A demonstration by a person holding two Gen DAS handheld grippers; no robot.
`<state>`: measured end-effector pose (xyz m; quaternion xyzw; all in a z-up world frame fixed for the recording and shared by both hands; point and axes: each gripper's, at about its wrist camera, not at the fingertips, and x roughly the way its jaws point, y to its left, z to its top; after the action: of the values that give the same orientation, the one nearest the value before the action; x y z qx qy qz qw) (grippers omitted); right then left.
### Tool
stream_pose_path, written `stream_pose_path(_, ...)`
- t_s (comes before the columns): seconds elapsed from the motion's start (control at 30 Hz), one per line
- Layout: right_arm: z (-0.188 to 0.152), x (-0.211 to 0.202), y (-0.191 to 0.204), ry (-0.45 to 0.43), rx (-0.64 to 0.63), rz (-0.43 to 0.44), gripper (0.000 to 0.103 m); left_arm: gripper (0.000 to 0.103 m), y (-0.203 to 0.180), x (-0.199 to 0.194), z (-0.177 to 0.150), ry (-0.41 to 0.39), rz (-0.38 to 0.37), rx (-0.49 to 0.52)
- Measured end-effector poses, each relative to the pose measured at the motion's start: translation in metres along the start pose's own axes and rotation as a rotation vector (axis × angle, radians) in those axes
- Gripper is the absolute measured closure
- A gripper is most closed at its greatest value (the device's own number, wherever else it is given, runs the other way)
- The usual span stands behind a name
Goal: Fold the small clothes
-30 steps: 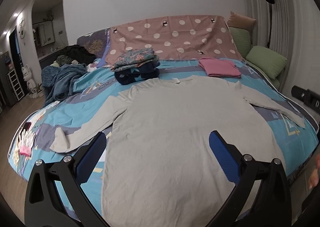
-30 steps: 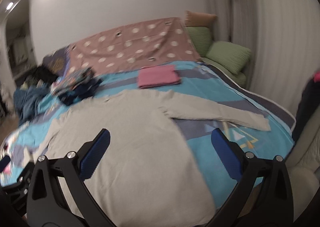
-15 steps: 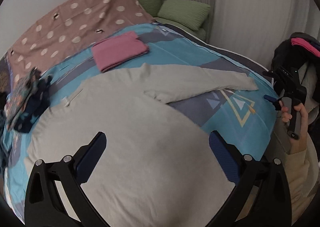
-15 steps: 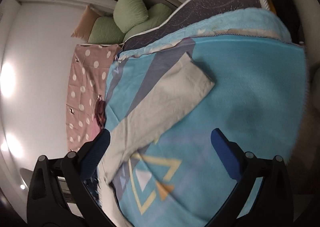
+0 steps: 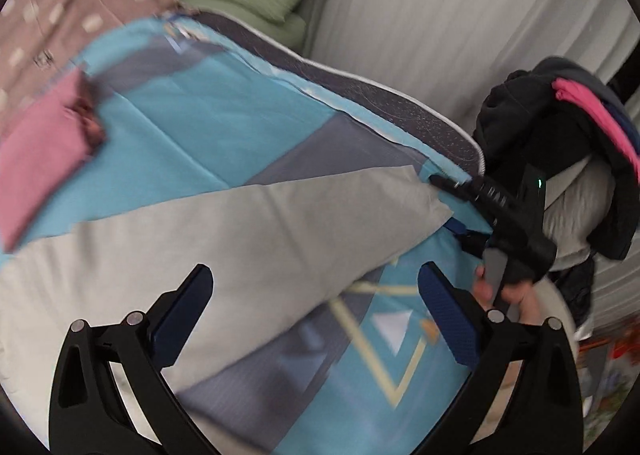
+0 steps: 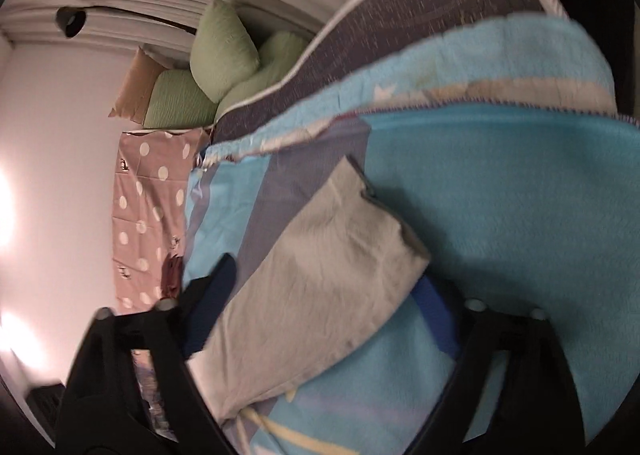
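One grey sleeve [image 6: 316, 279] (single cuff), three green pillows [image 6: 218, 55].

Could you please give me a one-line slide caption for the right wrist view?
Right gripper closing around the grey sleeve cuff lying on the blue bedspread, green pillows beyond.

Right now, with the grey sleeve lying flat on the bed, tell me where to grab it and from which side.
Take the grey sleeve at its cuff end, coming in along its length from the bed's edge. It lies flat and straight on the blue bedcover, its free end nearest that edge. The right hand-held gripper already straddles it, jaws closing; the left hand-held gripper is open above it.
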<state>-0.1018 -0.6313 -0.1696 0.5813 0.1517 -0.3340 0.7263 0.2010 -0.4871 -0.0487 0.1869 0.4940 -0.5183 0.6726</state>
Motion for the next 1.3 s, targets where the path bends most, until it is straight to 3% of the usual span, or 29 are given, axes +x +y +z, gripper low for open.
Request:
stream_pose_path(0.03, -0.001, 0.002, 0.001, 0.012, -0.016, -0.004, 0.061, 0.001, 0.003, 0.008, 0.004, 0.012, -0.029, -0.023)
stream_pose_path(0.1, -0.004, 0.012, 0.001, 0.054, -0.033, -0.020, 0.080, 0.001, 0.010, 0.025, 0.012, 0.034, -0.068, -0.064)
stream_pose_path(0.13, -0.007, 0.012, 0.000, 0.048, -0.043, -0.010, 0.094, 0.001, 0.014, 0.032, 0.015, 0.041, -0.107, -0.094)
stream_pose_path(0.23, -0.019, 0.001, 0.025, -0.029, -0.220, 0.029, 0.096, 0.001, 0.025, 0.052, 0.020, 0.100, -0.181, -0.165)
stream_pose_path(0.37, -0.066, -0.016, 0.105, -0.144, -0.726, -0.123, 0.096, 0.001, 0.038, 0.050, 0.019, 0.091, -0.264, -0.233)
stream_pose_path(0.53, -0.128, -0.017, 0.164, -0.198, -1.057, -0.185, 0.096, 0.001, 0.061, 0.036, 0.020, 0.043, -0.398, -0.311)
stream_pose_path(0.7, -0.185, -0.008, 0.191, -0.203, -1.258, -0.188, 0.096, 0.003, 0.086, 0.040, 0.008, 0.058, -0.486, -0.431)
stream_pose_path(0.83, -0.218, -0.005, 0.198, -0.237, -1.368, -0.202, 0.096, 0.015, 0.112, 0.031, -0.009, 0.033, -0.452, -0.539)
stream_pose_path(1.0, -0.261, 0.001, 0.196, -0.323, -1.560, -0.283, 0.096, 0.030, 0.139, 0.040, -0.039, 0.086, -0.593, -0.734)
stream_pose_path(1.1, -0.287, 0.005, 0.192, -0.372, -1.680, -0.314, 0.096, 0.034, 0.146, 0.033, -0.052, 0.074, -0.590, -0.786)
stream_pose_path(1.2, -0.302, 0.002, 0.188, -0.381, -1.731, -0.286, 0.096, 0.036, 0.159, 0.022, -0.059, 0.037, -0.566, -0.792)
stream_pose_path(1.3, -0.324, -0.003, 0.185, -0.397, -1.808, -0.287, 0.095, 0.045, 0.174, 0.019, -0.076, 0.027, -0.586, -0.827)
